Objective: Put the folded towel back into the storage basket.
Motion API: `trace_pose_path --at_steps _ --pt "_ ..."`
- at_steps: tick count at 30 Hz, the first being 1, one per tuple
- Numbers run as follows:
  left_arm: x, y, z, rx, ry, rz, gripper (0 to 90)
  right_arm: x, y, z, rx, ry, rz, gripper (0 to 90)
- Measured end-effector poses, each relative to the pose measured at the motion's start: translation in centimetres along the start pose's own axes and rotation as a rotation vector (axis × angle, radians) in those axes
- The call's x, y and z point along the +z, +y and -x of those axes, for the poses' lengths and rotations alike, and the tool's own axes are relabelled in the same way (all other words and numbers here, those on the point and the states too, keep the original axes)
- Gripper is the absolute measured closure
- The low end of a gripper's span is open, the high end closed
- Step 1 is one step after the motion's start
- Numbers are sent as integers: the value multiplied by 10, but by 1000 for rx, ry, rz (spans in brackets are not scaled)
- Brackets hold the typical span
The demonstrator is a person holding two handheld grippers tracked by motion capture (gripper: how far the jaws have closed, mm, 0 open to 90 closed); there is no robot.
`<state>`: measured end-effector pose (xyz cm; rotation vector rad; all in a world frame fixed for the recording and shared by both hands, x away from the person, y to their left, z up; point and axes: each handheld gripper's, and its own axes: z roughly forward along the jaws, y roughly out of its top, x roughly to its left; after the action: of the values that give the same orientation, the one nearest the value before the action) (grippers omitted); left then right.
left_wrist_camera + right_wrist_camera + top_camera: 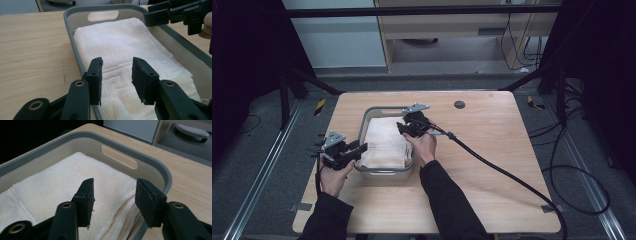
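table: light wood tabletop [492, 150], fills centre of the high view, dark floor around it
bin: grey plastic bin [371, 114] with rounded corners and slot handles, left of centre on the table in the high view; long axis runs away from the person
towel: folded white towel [384, 142] lies inside the bin and covers most of its floor; stitched band runs across it in the left gripper view, stacked fold edges show at lower centre of the right gripper view
left gripper: left gripper [360, 148] sits at the bin's near-left corner, centre-left of the high view; jaws apart, nothing between them; in its own view [117, 75] one jaw hangs over the bin's left rim, the other over the towel; cannot tell if they touch the cloth
right gripper: right gripper [402, 127] at the bin's right rim, mid-frame in the high view, pointing inward over the towel; jaws spread, gripping nothing; in its own view [114, 196] they straddle the towel's folded edge near the far slot handle [119, 156]
cross-view: right gripper also shows at upper right of the left gripper view [175, 12], above the bin's right wall
hands: left hand [334, 175] and right hand [424, 145] each hold a gripper, dark sleeves enter from the bottom edge
cable: black cable [507, 175] trails from the right gripper across the table to lower right
table extras: dark round grommet [459, 104] near the far edge of the table, upper centre
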<state>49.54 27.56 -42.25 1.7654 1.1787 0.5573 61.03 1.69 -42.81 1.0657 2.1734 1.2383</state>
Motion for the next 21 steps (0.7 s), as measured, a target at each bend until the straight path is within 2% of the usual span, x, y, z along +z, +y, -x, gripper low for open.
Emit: trace_pose_path --at_steps 6,9,11,21 --pt "-12 -1 -2 1 -10 23 552 -23 5 1 -33 -8 41 351" --pt "-17 -2 -3 -3 -15 35 523 -38 5 5 -33 -11 72 284" --pt "-21 -3 -3 4 -3 41 495 -49 4 9 -20 -9 86 254" --pt "-28 -8 -4 16 16 67 386 -103 -15 35 7 -9 114 182"
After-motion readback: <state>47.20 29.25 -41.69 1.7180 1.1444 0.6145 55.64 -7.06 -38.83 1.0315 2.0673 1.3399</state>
